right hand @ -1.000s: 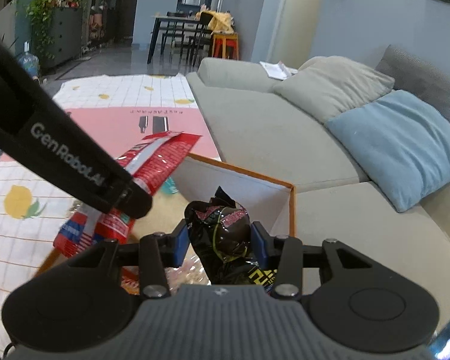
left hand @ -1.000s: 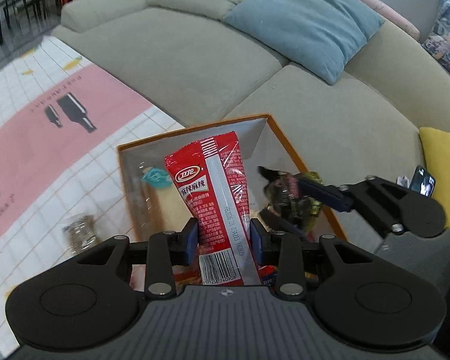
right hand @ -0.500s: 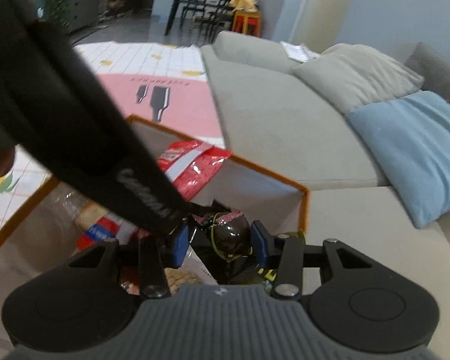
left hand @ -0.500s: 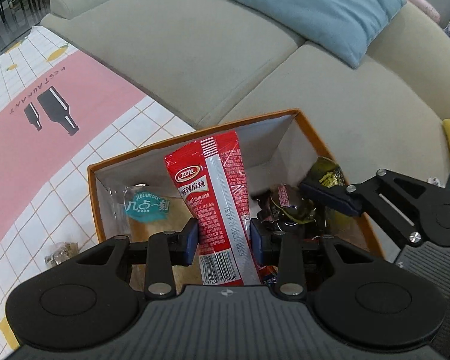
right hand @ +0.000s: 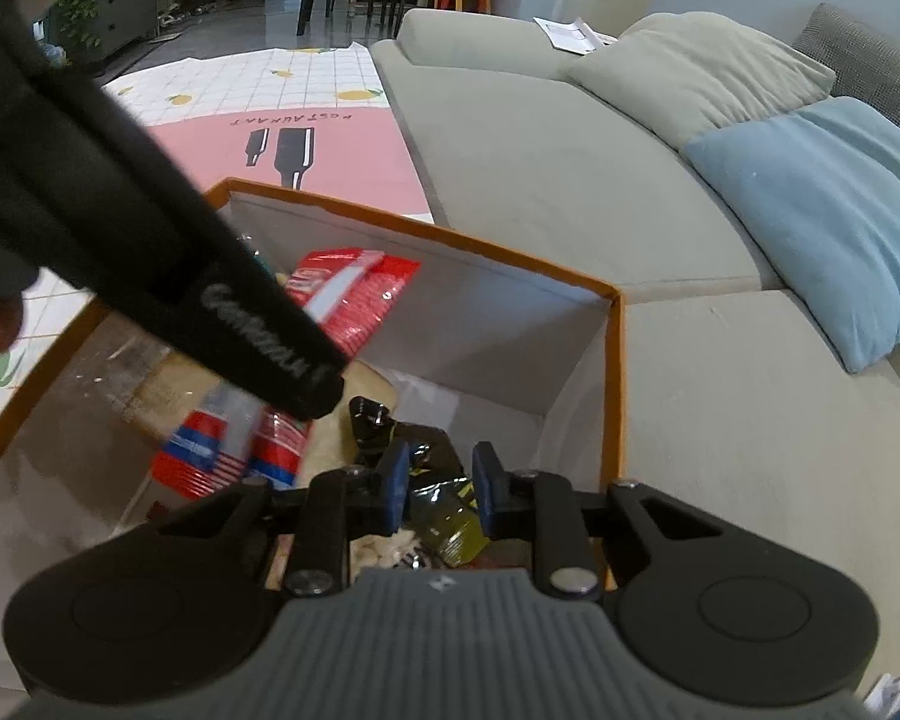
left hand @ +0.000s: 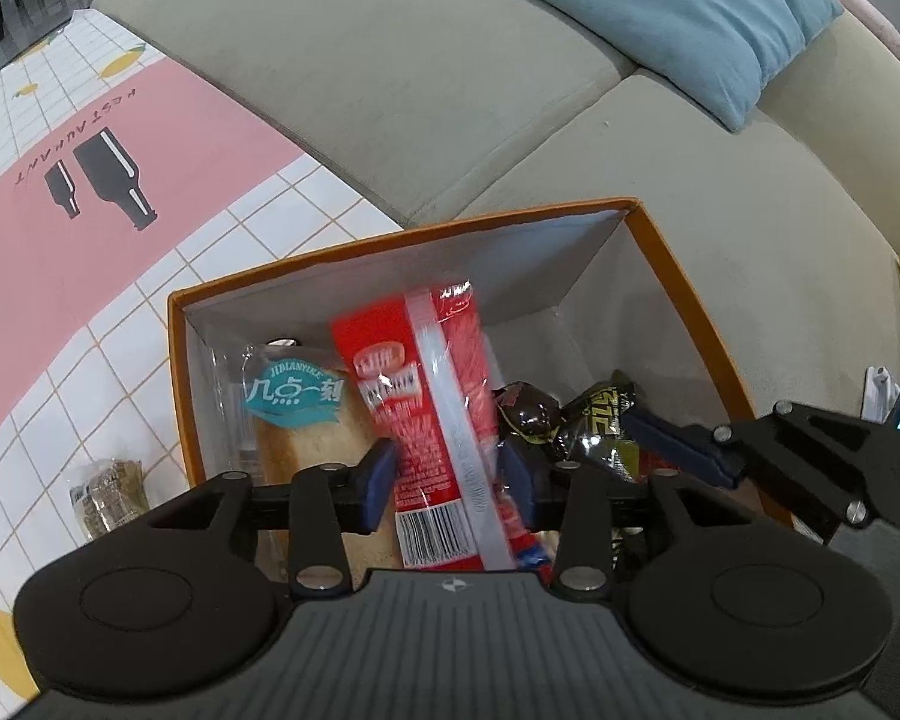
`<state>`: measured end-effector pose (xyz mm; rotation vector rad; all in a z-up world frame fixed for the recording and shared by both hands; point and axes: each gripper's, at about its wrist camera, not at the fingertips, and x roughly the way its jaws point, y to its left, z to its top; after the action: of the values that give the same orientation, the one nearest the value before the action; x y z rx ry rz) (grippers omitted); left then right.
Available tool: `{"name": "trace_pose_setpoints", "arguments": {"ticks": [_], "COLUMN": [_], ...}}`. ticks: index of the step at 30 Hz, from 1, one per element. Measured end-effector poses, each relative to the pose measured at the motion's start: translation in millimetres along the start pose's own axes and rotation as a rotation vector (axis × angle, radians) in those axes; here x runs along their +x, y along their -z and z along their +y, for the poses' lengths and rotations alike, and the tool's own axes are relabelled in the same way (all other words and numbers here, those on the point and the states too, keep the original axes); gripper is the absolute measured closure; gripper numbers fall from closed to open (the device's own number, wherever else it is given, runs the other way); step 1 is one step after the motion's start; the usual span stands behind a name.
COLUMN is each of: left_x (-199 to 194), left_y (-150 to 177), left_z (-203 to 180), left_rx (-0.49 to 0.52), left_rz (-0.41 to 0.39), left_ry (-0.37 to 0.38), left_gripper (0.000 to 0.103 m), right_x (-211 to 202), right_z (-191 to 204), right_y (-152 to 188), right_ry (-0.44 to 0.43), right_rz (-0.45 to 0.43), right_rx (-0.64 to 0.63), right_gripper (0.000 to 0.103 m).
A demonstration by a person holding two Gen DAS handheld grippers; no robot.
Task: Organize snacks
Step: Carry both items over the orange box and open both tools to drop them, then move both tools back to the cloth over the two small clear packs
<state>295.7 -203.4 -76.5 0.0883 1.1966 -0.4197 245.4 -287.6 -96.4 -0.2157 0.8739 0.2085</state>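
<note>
Both packets now lowered inside orange box (left hand: pixel 684 276): left gripper (left hand: pixel 447 480) pinching red packet (left hand: pixel 432 396), right gripper (right hand: pixel 435 489) pinching dark wrapper (right hand: pixel 432 480); release pending.

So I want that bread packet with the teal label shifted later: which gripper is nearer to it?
Left. The left gripper, shut on the red snack packet, is right beside the bread packet. The right gripper, shut on the dark wrapped snack, is across the orange box.

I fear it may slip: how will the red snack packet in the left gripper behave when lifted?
The red snack packet looks glossy, so probably slippery. Its top leans over, so likely floppy and light. The left gripper holds it near the barcode end.
</note>
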Motion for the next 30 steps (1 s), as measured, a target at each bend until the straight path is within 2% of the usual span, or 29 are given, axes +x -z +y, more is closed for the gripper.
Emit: {"name": "trace_pose_setpoints", "arguments": {"ticks": [2, 3, 8, 10, 15, 18, 23, 26, 30], "left_x": [-2, -4, -15, -21, -43, -58, -89, -108, -136], "left_y": [1, 1, 6, 8, 16, 24, 44, 59, 87], "left_z": [-3, -4, -7, -8, -13, -15, -12, -7, 4], "left_rx": [0.011, 0.016, 0.026, 0.03, 0.043, 0.054, 0.051, 0.032, 0.022], "left_rz": [-0.003, -0.007, -0.017, -0.023, -0.06, -0.087, -0.141, -0.18, -0.247], "left_ry": [0.007, 0.004, -0.004, -0.007, -0.019, -0.042, -0.08, -0.082, -0.102], "left_gripper": [0.039, 0.039, 0.039, 0.039, 0.039, 0.039, 0.039, 0.039, 0.037], "right_x": [-2, -2, -9, -14, -26, -39, -68, -82, -96], "right_z": [3, 4, 12, 13, 17, 23, 40, 49, 60], "right_y": [2, 2, 7, 6, -2, -3, -3, -3, -1], "right_ry": [0.003, 0.01, 0.033, 0.04, 0.062, 0.078, 0.087, 0.076, 0.012], "right_rz": [0.001, 0.001, 0.007, 0.005, -0.008, -0.027, -0.078, -0.08, -0.065], "right_rx": [-0.011, -0.021, -0.049, -0.052, -0.065, -0.074, -0.083, -0.052, 0.039], "right_gripper": [0.079, 0.076, 0.073, 0.066, 0.062, 0.052, 0.043, 0.041, 0.041]}}
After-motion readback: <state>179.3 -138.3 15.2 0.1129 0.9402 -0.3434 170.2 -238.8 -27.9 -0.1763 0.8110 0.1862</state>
